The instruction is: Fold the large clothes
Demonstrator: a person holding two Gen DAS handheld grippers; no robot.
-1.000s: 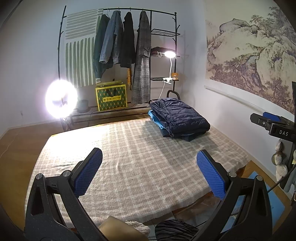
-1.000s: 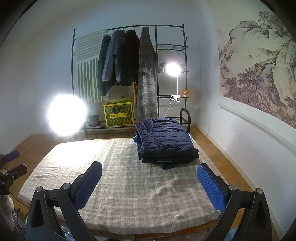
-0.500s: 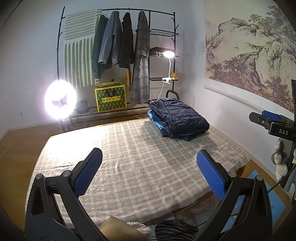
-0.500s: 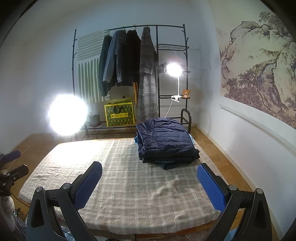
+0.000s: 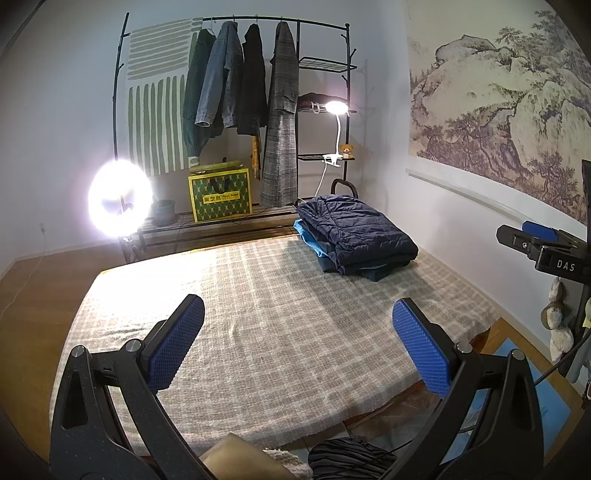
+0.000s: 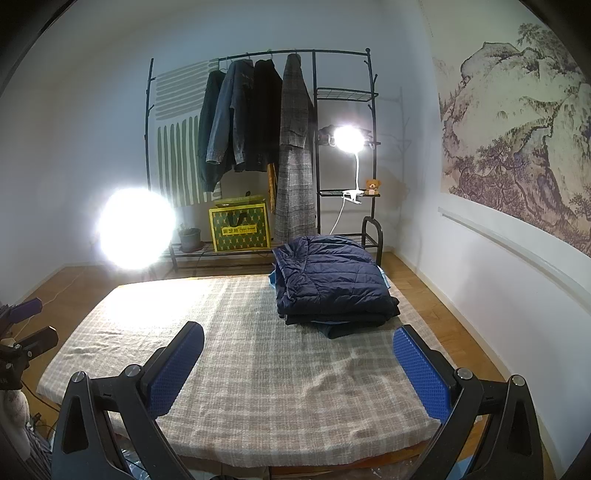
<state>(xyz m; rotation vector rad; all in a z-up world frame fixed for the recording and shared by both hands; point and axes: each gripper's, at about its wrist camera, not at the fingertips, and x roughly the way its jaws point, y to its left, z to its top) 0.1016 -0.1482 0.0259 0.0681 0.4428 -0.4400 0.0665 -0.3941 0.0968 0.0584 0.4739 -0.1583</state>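
A folded navy quilted jacket (image 5: 356, 230) (image 6: 332, 284) tops a stack of folded clothes at the far right corner of a bed covered in a beige plaid cloth (image 5: 266, 314) (image 6: 258, 362). My left gripper (image 5: 295, 343) hangs open over the bed's near edge, holding nothing. My right gripper (image 6: 297, 369) is open too, above the near edge and well short of the stack. The right gripper's blue-tipped fingers (image 5: 539, 230) show at the right edge of the left wrist view. The left gripper's fingers (image 6: 31, 332) show at the left edge of the right wrist view.
A black clothes rack (image 5: 236, 22) with several hanging coats stands behind the bed. A yellow-green box (image 5: 220, 195), a plant pot (image 5: 163, 211), a clip lamp (image 5: 336, 108) and a bright ring light (image 5: 120, 199) are by it. Wood floor surrounds the bed; a wall runs along the right.
Both views have drifted only slightly; the stack and the bed hold their places. Both grippers stay open.
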